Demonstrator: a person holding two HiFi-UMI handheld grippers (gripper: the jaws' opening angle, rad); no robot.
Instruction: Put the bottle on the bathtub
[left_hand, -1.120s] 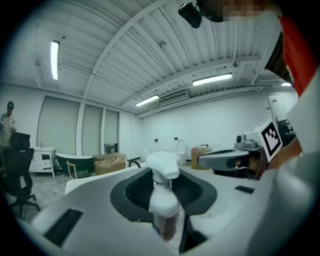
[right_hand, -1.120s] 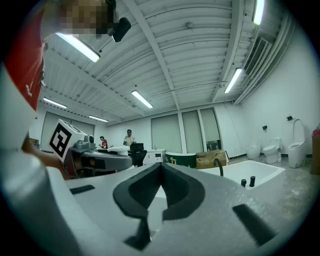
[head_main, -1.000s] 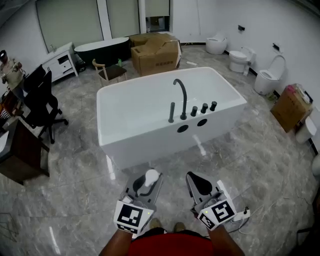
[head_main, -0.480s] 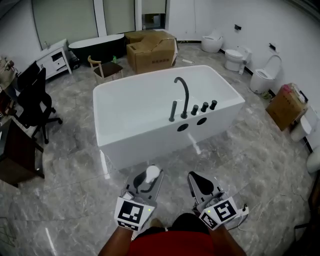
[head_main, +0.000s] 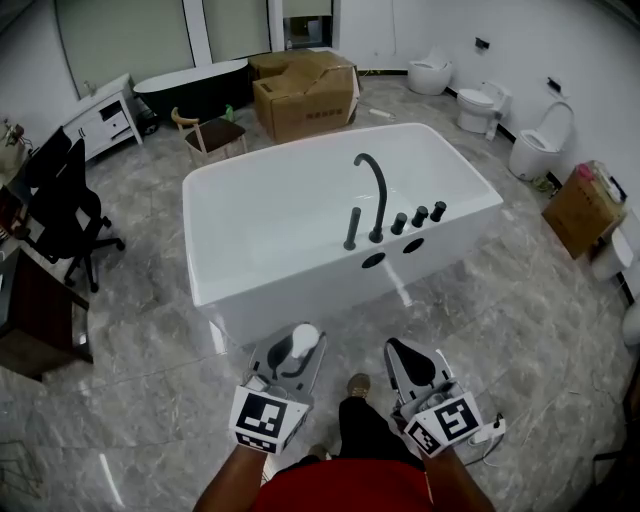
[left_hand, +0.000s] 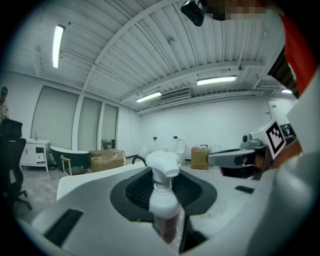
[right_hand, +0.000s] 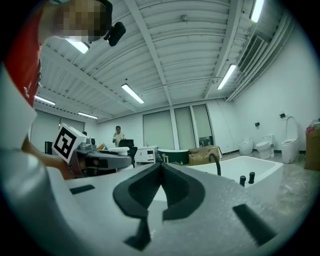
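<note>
A person carries a small white plastic spray bottle (head_main: 303, 338) across a showroom toward a white freestanding bathtub (head_main: 300, 295). The left gripper (head_main: 291, 356) has its jaws closed on the bottle, which stands upright between the dark pads, trigger head uppermost. The right gripper (head_main: 412, 366) rides alongside with its jaws pressed together and nothing between them.

The bottle hangs above the grey marble-look floor (head_main: 520, 330), well short of the tub.

To finish well, the carrier would probably do best to keep the bottle upright and bring it over the flat near rim. Left of the black curved tap (head_main: 372, 195) there looks to be bare ledge. The base should sit flat on the rim before the jaws part. The ledge looks narrow, so a tilted release might tip the bottle into the basin.

Compared with a second ago, the tub fills more of the head view and sits closer. A brown shoe (head_main: 357, 384) now shows between the grippers. The grip on the bottle is unchanged.
</note>
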